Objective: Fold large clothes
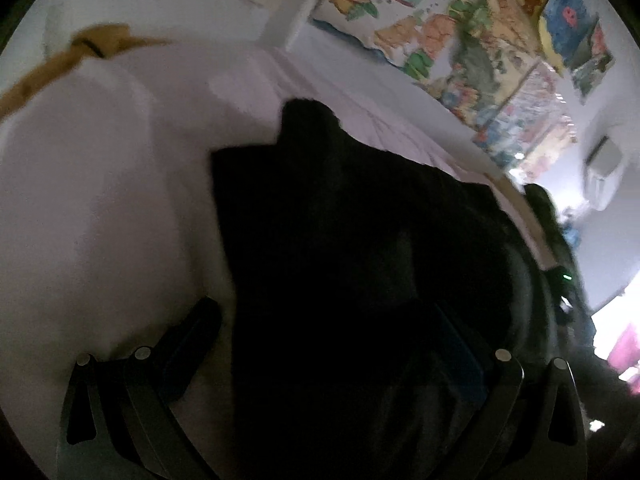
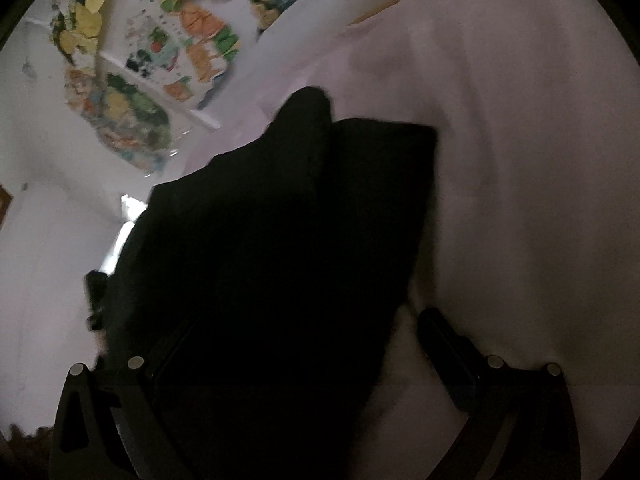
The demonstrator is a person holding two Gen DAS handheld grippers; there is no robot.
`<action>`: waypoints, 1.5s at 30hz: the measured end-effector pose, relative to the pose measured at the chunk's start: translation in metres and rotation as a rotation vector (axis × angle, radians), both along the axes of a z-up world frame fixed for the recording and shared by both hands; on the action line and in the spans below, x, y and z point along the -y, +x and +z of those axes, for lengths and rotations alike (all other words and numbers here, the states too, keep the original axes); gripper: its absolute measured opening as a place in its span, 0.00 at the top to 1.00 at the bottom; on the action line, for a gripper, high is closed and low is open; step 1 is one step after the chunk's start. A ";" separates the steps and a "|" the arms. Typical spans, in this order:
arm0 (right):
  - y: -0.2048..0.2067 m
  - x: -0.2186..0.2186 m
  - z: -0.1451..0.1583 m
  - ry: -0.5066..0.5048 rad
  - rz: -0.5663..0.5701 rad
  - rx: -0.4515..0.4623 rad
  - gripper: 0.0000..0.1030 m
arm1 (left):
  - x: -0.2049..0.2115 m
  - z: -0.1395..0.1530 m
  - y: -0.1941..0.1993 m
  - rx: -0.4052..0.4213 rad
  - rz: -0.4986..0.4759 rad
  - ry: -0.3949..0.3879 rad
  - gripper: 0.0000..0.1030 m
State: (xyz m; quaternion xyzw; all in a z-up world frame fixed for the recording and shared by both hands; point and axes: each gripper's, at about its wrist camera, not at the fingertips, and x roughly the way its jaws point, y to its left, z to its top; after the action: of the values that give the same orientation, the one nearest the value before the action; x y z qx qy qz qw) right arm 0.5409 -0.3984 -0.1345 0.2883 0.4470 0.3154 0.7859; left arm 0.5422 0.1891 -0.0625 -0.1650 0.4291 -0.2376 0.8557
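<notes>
A large black garment (image 1: 340, 240) lies folded on a pale pink bed sheet (image 1: 100, 200), with a narrow part sticking out at its far end. My left gripper (image 1: 324, 316) is open, its fingers spread wide over the garment's near left edge. The garment also shows in the right wrist view (image 2: 280, 240). My right gripper (image 2: 308, 320) is open over its near right edge; the left finger is dark against the cloth and the right finger (image 2: 444, 340) rests over the sheet.
A tan strap or cloth (image 1: 72, 56) lies at the far left of the bed. A colourful patterned fabric (image 1: 460, 48) hangs behind the bed, also in the right wrist view (image 2: 160, 60). A white wall unit (image 1: 604, 168) is at the right.
</notes>
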 end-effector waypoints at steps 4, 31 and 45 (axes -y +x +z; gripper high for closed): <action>0.003 -0.006 0.002 0.044 0.076 -0.002 0.00 | 0.006 -0.003 0.005 -0.037 -0.072 -0.029 0.01; -0.019 -0.025 0.015 -0.084 0.078 0.072 0.51 | 0.032 0.015 0.004 -0.166 0.077 0.037 0.53; -0.085 -0.044 0.098 -0.176 0.020 0.212 0.73 | 0.086 0.088 -0.077 -0.045 0.164 0.200 0.79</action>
State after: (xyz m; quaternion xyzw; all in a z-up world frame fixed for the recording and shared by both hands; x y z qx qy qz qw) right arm 0.4559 -0.3548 -0.0366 0.1788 0.3903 0.3116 0.8477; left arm 0.4653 0.1030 0.0259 -0.1188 0.4548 -0.1191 0.8745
